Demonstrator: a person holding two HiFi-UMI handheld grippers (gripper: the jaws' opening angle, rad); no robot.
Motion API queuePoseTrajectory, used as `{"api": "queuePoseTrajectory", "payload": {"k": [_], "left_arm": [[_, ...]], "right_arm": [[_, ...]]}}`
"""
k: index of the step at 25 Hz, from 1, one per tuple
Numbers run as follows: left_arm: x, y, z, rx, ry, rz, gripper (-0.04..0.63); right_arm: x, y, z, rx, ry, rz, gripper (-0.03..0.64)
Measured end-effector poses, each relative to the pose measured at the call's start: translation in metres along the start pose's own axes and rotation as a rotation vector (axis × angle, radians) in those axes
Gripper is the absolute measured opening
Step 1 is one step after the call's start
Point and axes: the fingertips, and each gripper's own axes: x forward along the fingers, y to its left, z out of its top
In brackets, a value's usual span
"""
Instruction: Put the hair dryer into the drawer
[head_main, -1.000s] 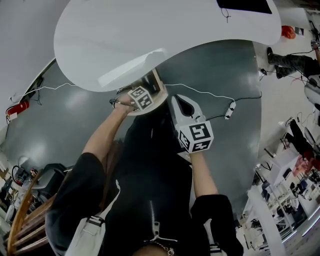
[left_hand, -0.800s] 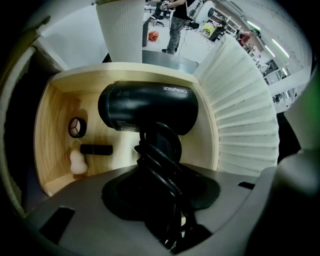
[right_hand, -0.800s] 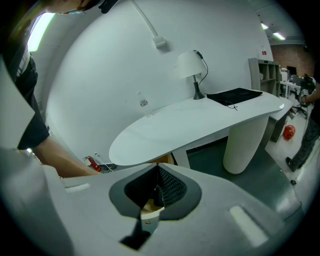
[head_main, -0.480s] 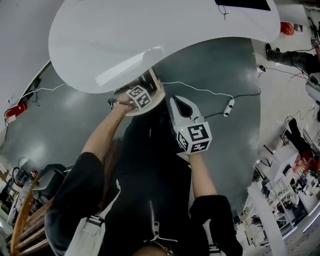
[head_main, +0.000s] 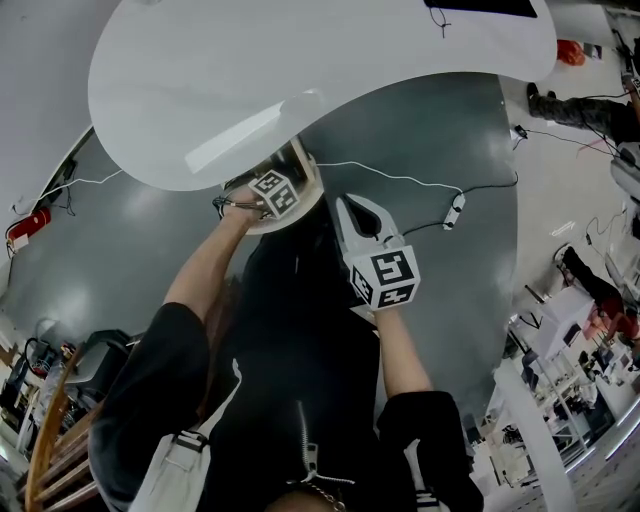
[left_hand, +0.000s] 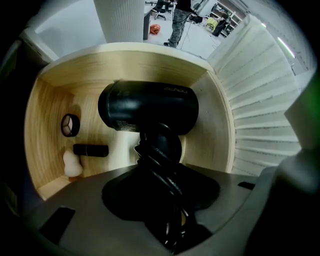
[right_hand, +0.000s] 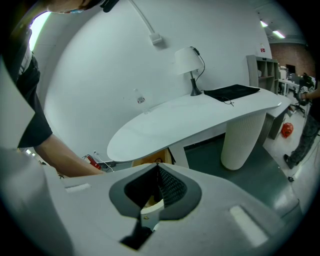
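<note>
The black hair dryer (left_hand: 148, 107) hangs inside the open light-wood drawer (left_hand: 216, 131), barrel across and nozzle to the left. My left gripper (left_hand: 163, 192) is shut on its handle and the bundled black cord. In the head view the left gripper (head_main: 273, 194) sits at the drawer (head_main: 300, 160) under the white table's edge, and the dryer is hidden there. My right gripper (head_main: 347, 206) hovers just right of the drawer, above the dark floor. In its own view the right gripper (right_hand: 156, 168) has its jaws together with nothing between them.
On the drawer floor at the left lie a small black ring (left_hand: 70, 125), a black stick (left_hand: 90, 149) and a white pear-shaped piece (left_hand: 72, 164). The curved white table (head_main: 300, 70) overhangs the drawer. A white cable (head_main: 400, 180) crosses the dark floor. A lamp (right_hand: 189, 62) stands on the table.
Both grippers have shifted only slightly up and left in the head view. The left gripper's hold on the hair dryer is unchanged.
</note>
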Motion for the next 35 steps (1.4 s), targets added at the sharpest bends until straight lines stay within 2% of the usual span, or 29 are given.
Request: {"api": "queuePoseTrajectory", "payload": {"k": [8,14,26,35], "left_arm": [[0.002,0.0,0.002,-0.006,0.021,0.005,0.187],[0.0,-0.001,0.001,-0.023,0.021,-0.028,0.187],[-0.029,0.0,0.0,-0.044,-0.047,0.003,0.193],[-0.064,0.0,0.006,-0.061,-0.146,0.056,0.187]], "right_arm": [[0.001,-0.001,0.001,0.005,0.001,0.003,0.003],[0.003,0.002,0.002,0.002,-0.003,0.006,0.003],[0.0,0.016,0.012,-0.039,-0.03,0.02,0.003],[-0.007,0.027,0.019,-0.072,-0.047,0.042,0.003]]}}
